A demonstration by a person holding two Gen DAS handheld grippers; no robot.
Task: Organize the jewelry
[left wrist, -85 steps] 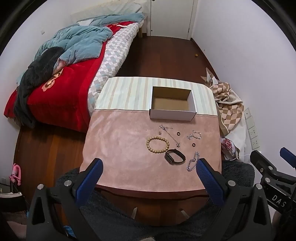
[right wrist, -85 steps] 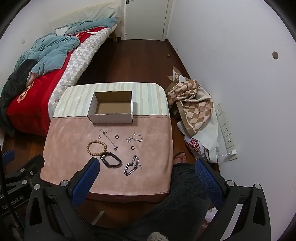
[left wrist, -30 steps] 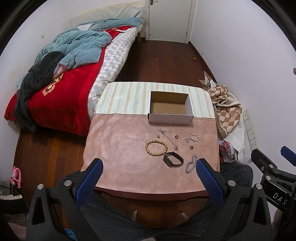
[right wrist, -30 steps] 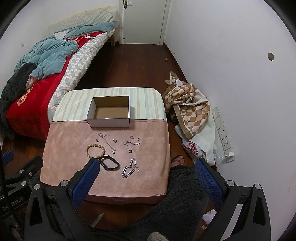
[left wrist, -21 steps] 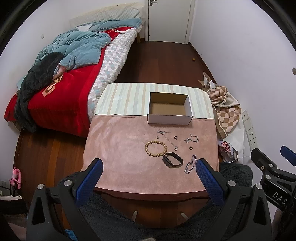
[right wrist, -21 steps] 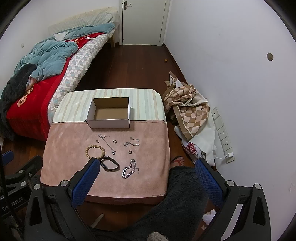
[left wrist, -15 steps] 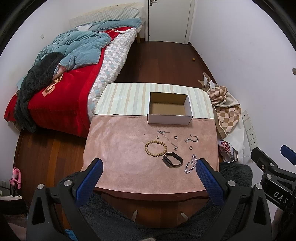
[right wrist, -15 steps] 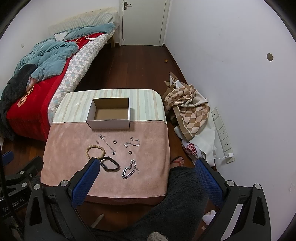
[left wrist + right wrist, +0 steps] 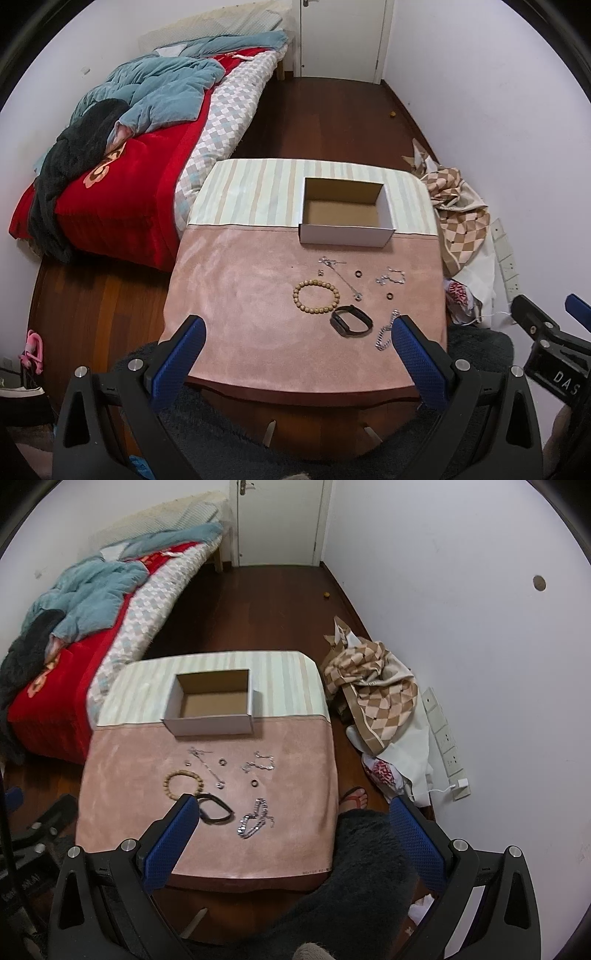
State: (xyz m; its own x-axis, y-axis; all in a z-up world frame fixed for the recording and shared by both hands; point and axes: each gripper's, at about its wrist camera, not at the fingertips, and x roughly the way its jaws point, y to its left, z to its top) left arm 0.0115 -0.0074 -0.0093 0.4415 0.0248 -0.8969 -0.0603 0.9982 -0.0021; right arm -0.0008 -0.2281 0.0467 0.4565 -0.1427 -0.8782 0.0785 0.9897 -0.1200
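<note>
An open white cardboard box [image 9: 345, 233] [image 9: 210, 724] sits empty at the seam of the pink and striped cloths. In front of it lie a wooden bead bracelet [image 9: 316, 296] [image 9: 183, 783], a black band [image 9: 351, 320] [image 9: 216, 808], a silver chain bracelet [image 9: 385, 335] [image 9: 255, 818], a thin necklace [image 9: 341, 277] [image 9: 206, 762], a small silver bracelet [image 9: 390, 277] [image 9: 260, 762] and two dark rings [image 9: 357, 273] [image 9: 388, 296]. My left gripper [image 9: 297, 347] and right gripper [image 9: 290, 827] both hover open, high above the table's near edge, holding nothing.
The low table [image 9: 258, 314] stands between a bed with red and blue bedding [image 9: 122, 147] on the left and a checkered bag [image 9: 373, 690] by the right wall. A dark fuzzy sleeve or garment [image 9: 354, 878] and a sandalled foot [image 9: 354, 797] are near the table's front right.
Both grippers have risen and drawn back slightly from the table, so the box and jewelry look smaller. Nothing on the table has moved.
</note>
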